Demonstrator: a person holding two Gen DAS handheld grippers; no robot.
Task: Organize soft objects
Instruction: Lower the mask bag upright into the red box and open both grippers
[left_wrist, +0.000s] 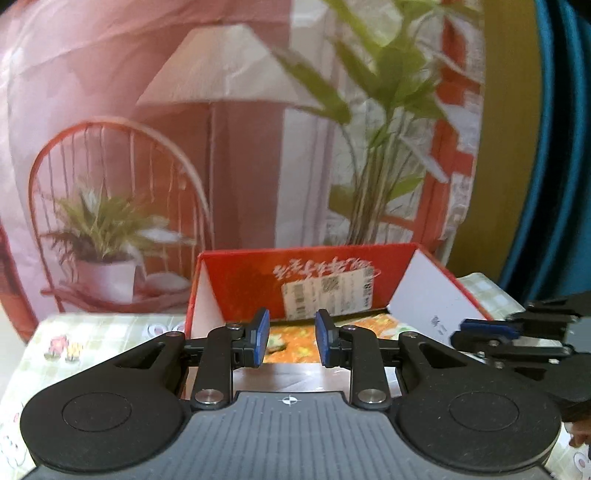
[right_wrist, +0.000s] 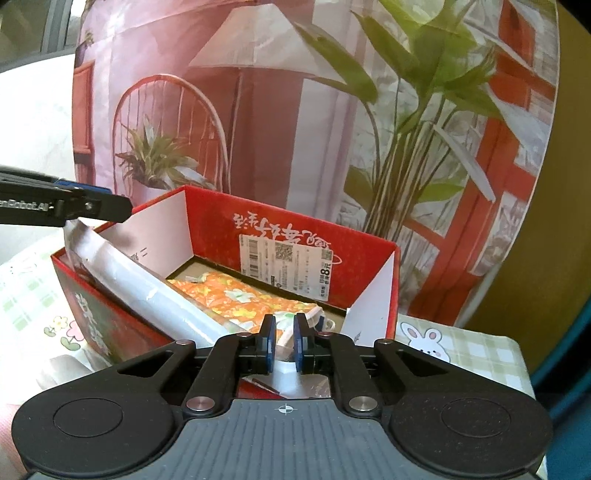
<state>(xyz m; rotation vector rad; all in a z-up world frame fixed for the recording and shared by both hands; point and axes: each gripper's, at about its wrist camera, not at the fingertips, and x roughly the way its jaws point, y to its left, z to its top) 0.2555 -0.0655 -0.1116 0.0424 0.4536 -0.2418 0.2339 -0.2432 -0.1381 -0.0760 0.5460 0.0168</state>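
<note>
With the orange cloth (right_wrist: 236, 301) already in the red box (right_wrist: 373, 236), the right gripper (right_wrist: 283, 341) seems nearly clenched on nothing, the left gripper (left_wrist: 290, 338) stands released, and flap-closing likely follows.

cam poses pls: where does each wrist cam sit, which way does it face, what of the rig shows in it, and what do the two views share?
Left wrist: sits on the left gripper, looking along its parted blue fingers into the red box from its near side; the right gripper enters at right.
Right wrist: sits on the right gripper, facing the box at an angle; fingers nearly closed over the orange patterned cloth; the left gripper enters at left.
Shared: box, cloth, printed backdrop, checked tablecloth.
</note>
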